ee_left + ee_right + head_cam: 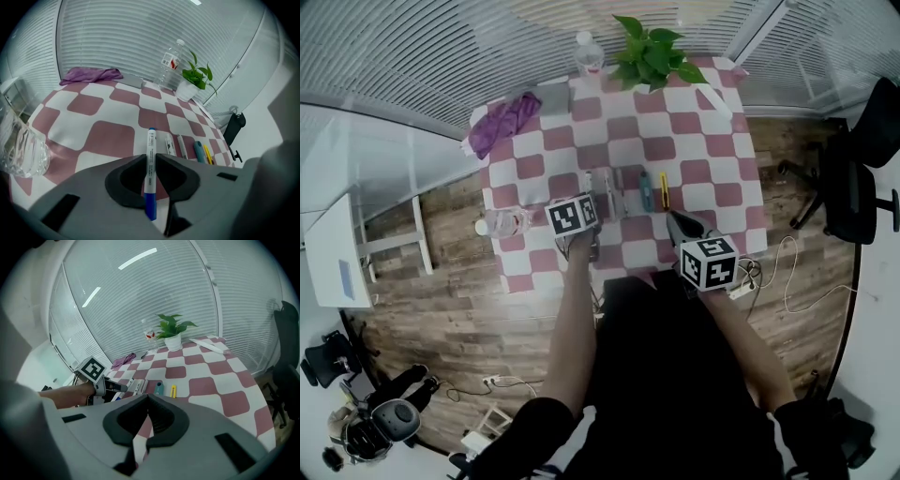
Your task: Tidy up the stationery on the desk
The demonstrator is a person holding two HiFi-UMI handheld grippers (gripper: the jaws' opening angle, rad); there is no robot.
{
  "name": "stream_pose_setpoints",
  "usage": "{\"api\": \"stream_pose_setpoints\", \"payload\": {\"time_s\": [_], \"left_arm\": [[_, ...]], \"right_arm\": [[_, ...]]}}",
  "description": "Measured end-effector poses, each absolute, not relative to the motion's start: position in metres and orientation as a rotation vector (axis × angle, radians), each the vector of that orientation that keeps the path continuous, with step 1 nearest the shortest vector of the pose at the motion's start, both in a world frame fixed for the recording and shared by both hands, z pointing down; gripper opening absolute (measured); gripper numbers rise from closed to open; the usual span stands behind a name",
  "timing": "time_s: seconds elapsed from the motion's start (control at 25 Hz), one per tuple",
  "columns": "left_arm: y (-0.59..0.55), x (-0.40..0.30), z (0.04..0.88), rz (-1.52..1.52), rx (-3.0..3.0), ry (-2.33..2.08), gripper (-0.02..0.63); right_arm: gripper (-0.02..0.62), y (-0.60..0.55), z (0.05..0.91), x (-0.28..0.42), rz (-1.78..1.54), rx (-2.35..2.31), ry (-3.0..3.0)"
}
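1. Looming closest, the left gripper is pinching a marker between its closed fingers. It is clamping the barrel about midway, with the white barrel sticking out beyond the fingertips and the blue end hanging back behind them.
2. Below the fingertips, the checkered table is spreading away ahead and to both sides.
3. Off to the side, the right gripper is hovering above the table with its fingers pressed together on nothing.
4. Far beyond the left fingertips and to their right, a potted plant and a water bottle are standing upright, side by side. A purple cloth is lying far ahead on the left.
5. Well left of those fingers, a clear container is sitting near the table edge.
6. Just right of the fingertips, a white pen, a teal piece and a yellow piece are lying parallel in a row.
7. Judging by its look, the marker is behaving as a light, stiff, smooth plastic stick. It is likely to pivot or slide in a narrow pinch, so this mid-barrel hold is seeming the balanced place to grip.
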State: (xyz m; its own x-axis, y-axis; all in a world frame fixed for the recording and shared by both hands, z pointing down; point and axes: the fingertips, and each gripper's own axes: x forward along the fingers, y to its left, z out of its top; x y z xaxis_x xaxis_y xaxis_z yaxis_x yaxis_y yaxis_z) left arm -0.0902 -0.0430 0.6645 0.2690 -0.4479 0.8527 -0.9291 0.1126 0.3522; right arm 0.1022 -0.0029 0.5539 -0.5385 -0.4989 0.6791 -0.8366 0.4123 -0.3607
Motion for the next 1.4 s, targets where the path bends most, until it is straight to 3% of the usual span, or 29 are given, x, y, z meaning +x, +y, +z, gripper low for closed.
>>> {"api": "stream_pose_setpoints", "payload": {"time_s": [1.4], "left_arm": [[-0.034,-0.077,0.666,0.499,1.47,-1.341,0.089]], "right_arm": [[0.021,0.016,0.552,0.114,0.974,1.165,-2.169]]}}
